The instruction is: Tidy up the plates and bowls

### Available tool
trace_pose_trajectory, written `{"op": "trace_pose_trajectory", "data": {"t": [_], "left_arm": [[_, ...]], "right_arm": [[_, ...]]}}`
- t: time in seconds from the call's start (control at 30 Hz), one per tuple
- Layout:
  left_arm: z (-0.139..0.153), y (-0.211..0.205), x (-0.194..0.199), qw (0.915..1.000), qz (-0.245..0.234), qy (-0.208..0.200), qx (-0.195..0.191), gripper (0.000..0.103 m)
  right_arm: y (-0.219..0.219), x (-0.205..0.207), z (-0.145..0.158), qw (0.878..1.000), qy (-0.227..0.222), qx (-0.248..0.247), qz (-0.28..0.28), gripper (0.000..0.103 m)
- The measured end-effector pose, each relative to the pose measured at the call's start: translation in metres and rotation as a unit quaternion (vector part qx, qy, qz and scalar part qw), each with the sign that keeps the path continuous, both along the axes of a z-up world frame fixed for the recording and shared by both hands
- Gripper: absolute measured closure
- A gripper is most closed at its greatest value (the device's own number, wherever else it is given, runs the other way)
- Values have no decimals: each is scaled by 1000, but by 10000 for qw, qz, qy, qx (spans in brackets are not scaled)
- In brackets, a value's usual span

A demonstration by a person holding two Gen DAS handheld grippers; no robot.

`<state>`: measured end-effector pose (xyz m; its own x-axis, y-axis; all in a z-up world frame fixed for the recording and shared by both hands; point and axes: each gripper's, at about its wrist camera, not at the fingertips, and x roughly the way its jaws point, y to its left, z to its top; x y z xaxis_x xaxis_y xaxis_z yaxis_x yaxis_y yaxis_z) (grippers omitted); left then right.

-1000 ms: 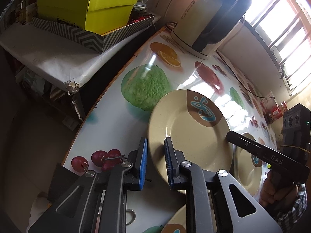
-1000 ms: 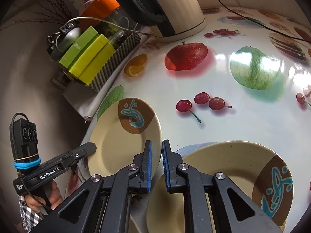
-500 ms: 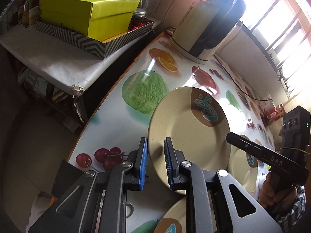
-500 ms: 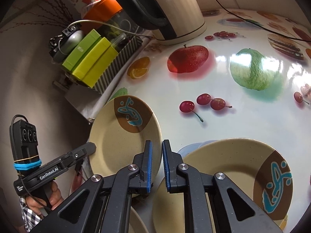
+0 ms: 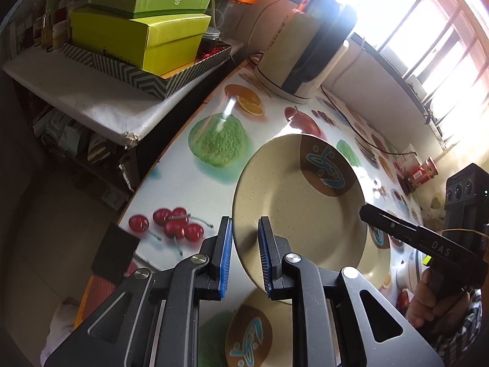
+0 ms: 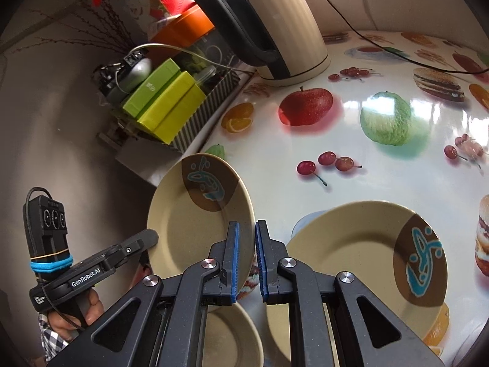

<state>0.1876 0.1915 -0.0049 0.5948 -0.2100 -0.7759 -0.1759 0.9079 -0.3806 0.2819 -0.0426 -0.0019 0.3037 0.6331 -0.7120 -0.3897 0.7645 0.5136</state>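
Note:
My left gripper [image 5: 244, 235] is shut on the near rim of a beige plate [image 5: 299, 202] with a brown and blue emblem, held tilted above the fruit-print table. The same plate [image 6: 198, 214] shows in the right wrist view, with the left gripper [image 6: 146, 238] at its left rim. My right gripper [image 6: 244, 238] has its jaws close together beside that plate's right rim; whether it pinches the rim I cannot tell. A second matching plate [image 6: 366, 263] lies flat on the table to the right. Another plate [image 5: 247, 330] lies below the held one.
A cream and black kettle [image 6: 275, 30] stands at the table's back. A striped tray with yellow-green boxes [image 5: 146, 39] sits on a side shelf to the left. A bowl [image 6: 232, 336] lies under the right gripper. A black cable [image 6: 397, 52] crosses the table's back.
The held plate has risen and tilted up more steeply, moving away from the table. Both grippers lifted with it.

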Motion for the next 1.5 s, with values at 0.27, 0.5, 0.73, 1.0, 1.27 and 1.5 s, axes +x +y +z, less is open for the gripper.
{"op": "trace_pose_trajectory", "data": {"t": [0.27, 0.5, 0.73, 1.0, 1.27, 1.5], "left_arm": [[2, -8, -29, 10000, -6, -12, 19, 85], [0, -15, -52, 10000, -22, 26, 11, 85], [-8, -20, -70, 9999, -58, 125, 34, 85], [-18, -25, -82, 9997, -55, 233, 27, 85], [-25, -28, -86, 9994, -100, 342, 43, 85], [-30, -29, -89, 9990, -87, 426, 32, 85]], "right_arm": [[-10, -27, 7, 10000, -33, 50, -39, 92], [-18, -53, 7, 10000, -23, 80, -44, 92], [-24, -76, -1, 9999, 54, 81, -102, 92], [-27, -94, -11, 9998, 143, 3, -122, 92], [-30, -103, -19, 9996, 245, -32, -157, 92], [-30, -106, -24, 9994, 281, -110, -166, 92]]}}
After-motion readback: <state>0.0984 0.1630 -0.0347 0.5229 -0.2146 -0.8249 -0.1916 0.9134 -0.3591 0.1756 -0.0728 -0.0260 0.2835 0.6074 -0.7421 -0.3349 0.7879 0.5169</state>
